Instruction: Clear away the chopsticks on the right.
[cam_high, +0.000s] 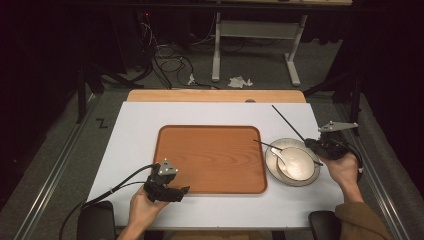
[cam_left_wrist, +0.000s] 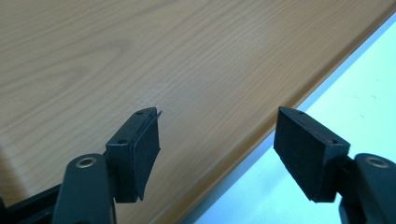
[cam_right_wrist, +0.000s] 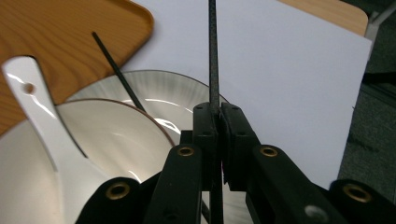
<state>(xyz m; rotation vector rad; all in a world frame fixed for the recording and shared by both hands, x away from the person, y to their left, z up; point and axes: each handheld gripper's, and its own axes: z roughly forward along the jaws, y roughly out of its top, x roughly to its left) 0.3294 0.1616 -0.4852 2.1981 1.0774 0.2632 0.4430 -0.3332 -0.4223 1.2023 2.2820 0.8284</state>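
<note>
While the left hand (cam_high: 142, 207) rests low, its left gripper (cam_high: 181, 192) gapes over the wooden tray's (cam_high: 210, 155) near rim. Beyond, a bowl (cam_high: 299, 162) with white spoon (cam_high: 281, 157) sits on a plate (cam_high: 272, 167). Just right, the right gripper (cam_high: 312, 144) clamps a thin black chopstick (cam_high: 287, 121), slanting away leftward.

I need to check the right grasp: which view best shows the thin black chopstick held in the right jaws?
The right gripper view: the thin black chopstick is pinched between the shut jaws. The high view shows its whole length slanting up from the right gripper, but small. The left gripper view faces the wooden tray.
</note>
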